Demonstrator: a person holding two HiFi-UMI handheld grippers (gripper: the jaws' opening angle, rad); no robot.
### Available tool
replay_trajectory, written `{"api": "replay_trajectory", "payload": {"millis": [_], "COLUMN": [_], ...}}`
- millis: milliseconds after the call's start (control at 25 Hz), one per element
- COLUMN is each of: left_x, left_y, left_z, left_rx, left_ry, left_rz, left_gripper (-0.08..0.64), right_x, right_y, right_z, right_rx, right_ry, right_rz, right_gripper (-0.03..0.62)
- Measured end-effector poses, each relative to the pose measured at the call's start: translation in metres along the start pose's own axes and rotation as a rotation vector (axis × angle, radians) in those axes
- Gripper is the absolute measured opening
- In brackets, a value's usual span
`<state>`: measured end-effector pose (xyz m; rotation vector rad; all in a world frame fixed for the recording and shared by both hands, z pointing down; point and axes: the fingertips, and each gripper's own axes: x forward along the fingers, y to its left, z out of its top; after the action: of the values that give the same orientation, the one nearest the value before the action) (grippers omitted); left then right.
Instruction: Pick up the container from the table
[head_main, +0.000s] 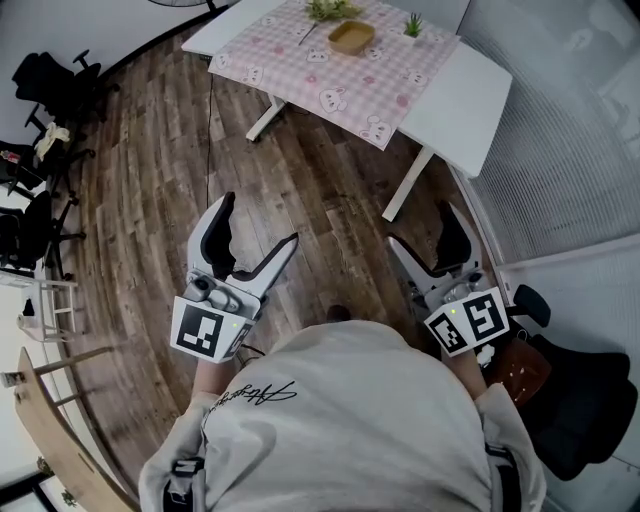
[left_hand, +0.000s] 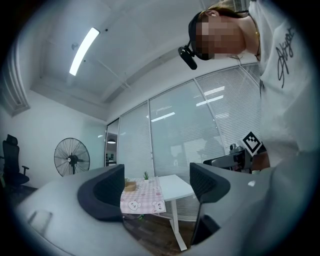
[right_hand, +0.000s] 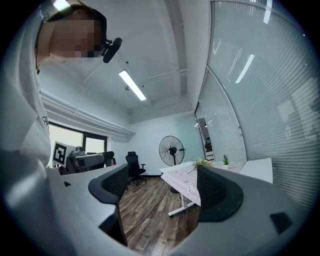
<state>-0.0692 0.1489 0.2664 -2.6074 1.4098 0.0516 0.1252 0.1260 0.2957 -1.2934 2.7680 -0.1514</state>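
The container (head_main: 350, 37) is a shallow tan bowl on a pink checked cloth over the white table (head_main: 465, 95), far ahead at the top of the head view. In the left gripper view the container (left_hand: 131, 186) shows small between the jaws. Both grippers are held close to the person's body, well short of the table. My left gripper (head_main: 258, 228) is open and holds nothing; it looks the same in its own view (left_hand: 156, 187). The right gripper (head_main: 425, 232) is also open and holds nothing, as its own view (right_hand: 162, 187) confirms.
Two small plants (head_main: 333, 8) (head_main: 413, 25) stand beside the container. Wood floor (head_main: 300, 180) lies between me and the table. Black office chairs (head_main: 45, 75) stand at the left and another (head_main: 590, 400) at the right. A standing fan (right_hand: 171, 150) and a glass wall with blinds (head_main: 570, 150) border the room.
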Motion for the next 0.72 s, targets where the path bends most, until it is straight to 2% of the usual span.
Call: {"api": "replay_trajectory", "payload": {"millis": [320,520,720], "left_x": [0.024,0.022,0.025], "left_y": [0.009,0.015,0.024], "left_z": [-0.004,-0.008,-0.005], "left_rx": [-0.003,0.001,-0.015], "left_ry": [0.007,0.026,0.006], "left_rz": [0.014,0.015,0.022], "left_gripper": [0.391,0.391,0.391], "right_x": [0.022,0.033,0.037], "right_y": [-0.021,-0.017,-0.013], "right_z": [-0.003,-0.005,-0.004], "right_rx": [0.016,0.023,0.018], "right_ry": [0.013,0.011,0.011], "right_rz": [0.032,0.049,0.062], "right_gripper": [0.413,0.413,0.413]}}
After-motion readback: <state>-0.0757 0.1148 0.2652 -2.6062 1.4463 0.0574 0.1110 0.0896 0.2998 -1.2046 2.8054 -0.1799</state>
